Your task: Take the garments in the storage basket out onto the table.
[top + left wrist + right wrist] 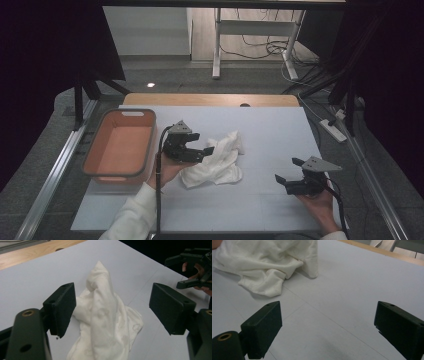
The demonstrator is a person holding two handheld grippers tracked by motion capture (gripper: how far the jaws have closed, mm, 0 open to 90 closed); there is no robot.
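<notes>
At the near edge of the high view, two forearms come in from below: a white sleeve (131, 216) on the left and a bare hand on the right. The right gripper (289, 171) sits near the table's right edge, low over the sheet, its jaws spread wide with nothing between them; in the right gripper view only bare surface lies between the jaws. The left gripper (200, 143) is farther in, left of centre, its jaws also wide apart and holding nothing. In the left gripper view the cloth (106, 322) rises in a crumpled ridge between the two jaws, though neither clearly touches it.

The cloth (218, 159) is white, bunched in a heap near the middle of the table, just beside the left gripper and well apart from the right one. The right gripper view shows its edge (269, 262) lying flat on the sheet.

The sheet (270, 135) is pale grey, smooth, with faint fold lines. Left of it stands an orange bin (101, 143) with a grey rim. A strip of wooden tabletop (210, 100) shows beyond the sheet.

Farther off lie grey floor, white desk legs (217, 45) with trailing cables, a power strip (334, 129) at the right, and dark curtains on both sides.
</notes>
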